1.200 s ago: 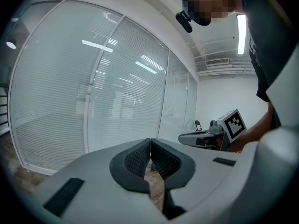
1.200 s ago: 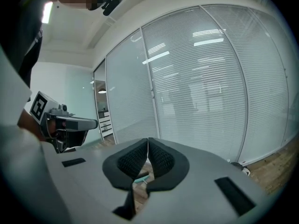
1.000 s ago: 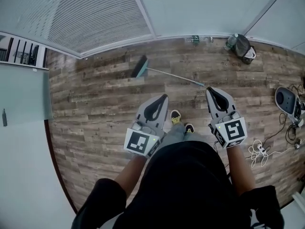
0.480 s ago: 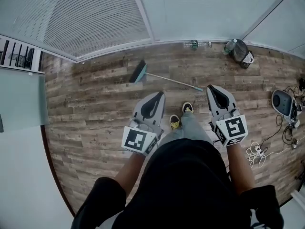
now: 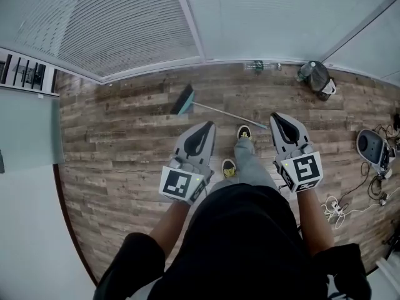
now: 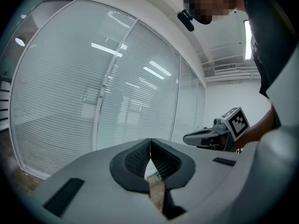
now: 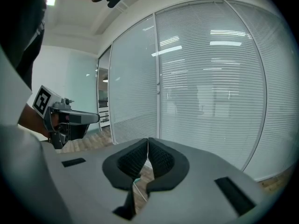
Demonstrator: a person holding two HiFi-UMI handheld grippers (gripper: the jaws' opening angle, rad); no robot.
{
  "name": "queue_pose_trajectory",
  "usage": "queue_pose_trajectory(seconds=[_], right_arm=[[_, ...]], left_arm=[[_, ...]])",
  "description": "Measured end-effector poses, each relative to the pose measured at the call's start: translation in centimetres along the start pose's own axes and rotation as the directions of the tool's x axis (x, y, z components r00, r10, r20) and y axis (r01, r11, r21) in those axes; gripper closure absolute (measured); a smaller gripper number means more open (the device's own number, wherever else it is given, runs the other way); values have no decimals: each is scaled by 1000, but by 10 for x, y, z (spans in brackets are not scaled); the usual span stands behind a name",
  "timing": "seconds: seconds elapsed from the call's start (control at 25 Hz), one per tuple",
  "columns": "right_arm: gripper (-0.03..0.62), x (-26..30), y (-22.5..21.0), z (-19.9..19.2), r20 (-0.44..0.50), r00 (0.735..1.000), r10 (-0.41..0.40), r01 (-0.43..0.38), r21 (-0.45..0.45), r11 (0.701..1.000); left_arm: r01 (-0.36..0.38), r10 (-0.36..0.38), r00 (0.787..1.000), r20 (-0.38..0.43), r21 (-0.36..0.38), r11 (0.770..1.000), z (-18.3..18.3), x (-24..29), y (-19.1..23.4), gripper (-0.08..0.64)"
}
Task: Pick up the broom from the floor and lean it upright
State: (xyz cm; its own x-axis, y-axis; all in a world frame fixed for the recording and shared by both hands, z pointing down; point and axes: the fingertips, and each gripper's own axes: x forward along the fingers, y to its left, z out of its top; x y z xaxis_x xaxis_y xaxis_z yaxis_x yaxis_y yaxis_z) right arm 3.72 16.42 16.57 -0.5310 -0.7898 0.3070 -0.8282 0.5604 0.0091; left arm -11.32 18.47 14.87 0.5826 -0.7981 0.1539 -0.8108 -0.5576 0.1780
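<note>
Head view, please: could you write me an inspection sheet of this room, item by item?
Surface: wood-plank floor.
Job's things: broom lying flat on the floor, teal head at left, not yet picked up.
Clutter: dark bag by the wall; grey device at right.
Grippers: left tongs and right tongs both shut and empty; neither holds the broom.
Cables: white cord loose on the floor at right.
Surroundings: glass wall with blinds; person's shoe near the broom handle.
</note>
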Motion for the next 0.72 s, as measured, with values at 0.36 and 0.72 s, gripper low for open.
queue_pose_trajectory(seconds=[0.36, 0.72], right_arm=[[574, 71, -76, -1, -13, 997, 70, -69, 25, 997], [574, 130, -139, -14, -26, 986, 164, -162, 66, 985]], left_arm=[[47, -45, 995, -83, 22, 999, -9, 96, 24, 537], [3, 9, 988, -153, 75, 997, -22, 177, 54, 537]])
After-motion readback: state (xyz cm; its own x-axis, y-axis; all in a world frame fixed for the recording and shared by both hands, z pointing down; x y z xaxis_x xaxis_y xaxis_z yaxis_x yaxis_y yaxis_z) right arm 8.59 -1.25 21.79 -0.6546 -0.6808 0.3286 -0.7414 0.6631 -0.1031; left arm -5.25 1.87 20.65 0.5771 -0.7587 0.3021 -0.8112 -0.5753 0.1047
